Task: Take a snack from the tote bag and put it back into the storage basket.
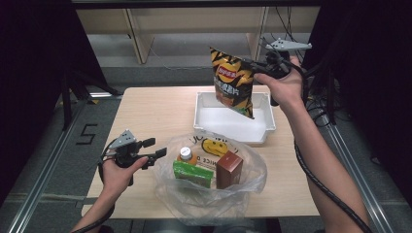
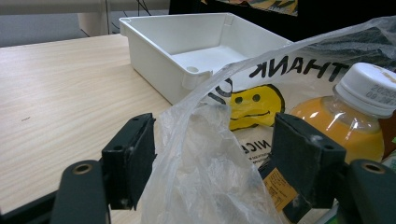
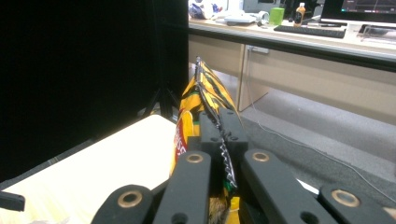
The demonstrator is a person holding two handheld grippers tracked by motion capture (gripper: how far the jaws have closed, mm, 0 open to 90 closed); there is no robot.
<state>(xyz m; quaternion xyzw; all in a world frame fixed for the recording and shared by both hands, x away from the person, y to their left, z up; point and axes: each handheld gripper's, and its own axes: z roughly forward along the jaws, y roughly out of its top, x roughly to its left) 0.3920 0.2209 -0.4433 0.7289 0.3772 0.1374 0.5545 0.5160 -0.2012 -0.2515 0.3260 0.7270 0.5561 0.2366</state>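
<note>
Chips (image 1: pixel 233 82) hang over the bin (image 1: pixel 265 127) at twelve o'clock on the surface, our right gripper (image 1: pixel 253 65) clamped shut on the side seam. Light, crushable, slippery: we judge seams the safest hold. Left gripper (image 1: pixel 154 148) jaws stand wide around the bag's (image 1: pixel 252 182) rim.

You're working in an office-like lab: behind your wooden table (image 1: pixel 155 111) stand desks (image 3: pixel 299 51) carrying a keyboard (image 3: pixel 310 31) and a monitor (image 3: pixel 359 10), with grey carpet (image 3: pixel 327 121), black curtains (image 3: pixel 74 74) and cables around.
</note>
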